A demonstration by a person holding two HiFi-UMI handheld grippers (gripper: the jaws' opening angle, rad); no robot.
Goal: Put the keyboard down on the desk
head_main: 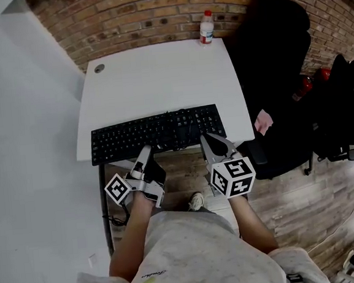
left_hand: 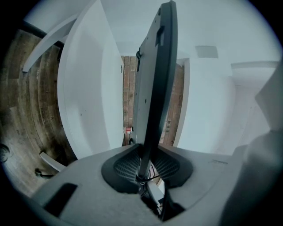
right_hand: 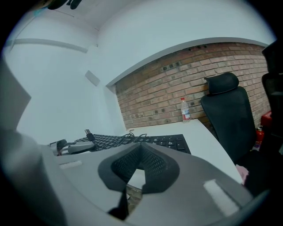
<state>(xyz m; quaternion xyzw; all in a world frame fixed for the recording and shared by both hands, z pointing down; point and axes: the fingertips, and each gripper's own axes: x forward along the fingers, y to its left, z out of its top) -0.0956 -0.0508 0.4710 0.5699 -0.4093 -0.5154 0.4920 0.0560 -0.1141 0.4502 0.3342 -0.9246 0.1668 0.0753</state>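
Grey plastic jaws of the left gripper (left_hand: 143,170) pinch the thin front rim of a black keyboard (left_hand: 154,79), with a strand of its cable caught at the same spot. The right gripper (right_hand: 140,148) holds nothing. Its jaws are pressed together at the tips and it sits just in front of the keyboard's right end.

In the head view the keyboard (head_main: 155,133) stretches along the near edge of a white worktop (head_main: 159,78), with both grippers at its front side. The left gripper view shows the keyboard's underside facing the worktop (left_hand: 84,88) with a gap between them, so that end looks raised rather than resting. The loose cable (right_hand: 88,132) is piled on the keys.

The keyboard looks light and stiff, but it is long, so a one-sided hold would let the far end sag or swing. The front rim, near each end, seems the soundest place to grip. The smooth plastic could slip from a shallow pinch.

A plastic bottle (head_main: 206,27) stands at the worktop's back edge, well apart. A black chair (head_main: 275,67) sits beside the worktop on the right.
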